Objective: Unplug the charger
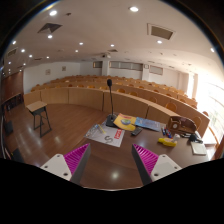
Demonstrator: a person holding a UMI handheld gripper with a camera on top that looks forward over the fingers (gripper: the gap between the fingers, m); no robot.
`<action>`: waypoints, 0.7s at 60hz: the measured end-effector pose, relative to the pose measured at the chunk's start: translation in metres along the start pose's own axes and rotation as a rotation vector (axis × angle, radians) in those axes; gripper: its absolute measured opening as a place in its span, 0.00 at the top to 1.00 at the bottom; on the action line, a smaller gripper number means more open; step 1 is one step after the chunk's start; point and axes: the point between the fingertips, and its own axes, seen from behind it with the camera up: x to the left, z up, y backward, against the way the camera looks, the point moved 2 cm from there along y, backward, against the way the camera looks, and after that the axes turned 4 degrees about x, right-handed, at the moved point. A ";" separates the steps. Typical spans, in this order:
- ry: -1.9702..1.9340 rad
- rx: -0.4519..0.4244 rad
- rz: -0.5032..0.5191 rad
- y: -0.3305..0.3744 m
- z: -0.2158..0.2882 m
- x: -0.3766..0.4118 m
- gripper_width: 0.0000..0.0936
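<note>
Two fingers (pixel 109 160), pink ribbed pads (pixel 72 158), spread apart, nothing between. Beyond them: glossy wooden counter (pixel 105 165), flat papers (pixel 105 134), round woven basket (pixel 182 126).

A wooden table (pixel 100 160) carries scattered papers (pixel 105 134), a yellow object (pixel 126 122), a microphone (pixel 110 100) on a stand and a round basket-like thing (pixel 182 126), while curved rows of wooden benches (pixel 120 98) and a small desk (pixel 38 108) stand beyond under ceiling lights (pixel 134 9).
</note>
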 end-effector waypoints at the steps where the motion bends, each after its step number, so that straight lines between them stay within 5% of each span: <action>1: -0.001 0.003 -0.002 -0.001 0.001 0.001 0.09; 21: -0.052 0.107 -0.070 -0.015 -0.070 -0.036 0.09; 33: -0.111 0.201 -0.212 -0.041 -0.143 -0.142 0.09; 42: -0.133 0.188 -0.333 -0.073 -0.159 -0.243 0.09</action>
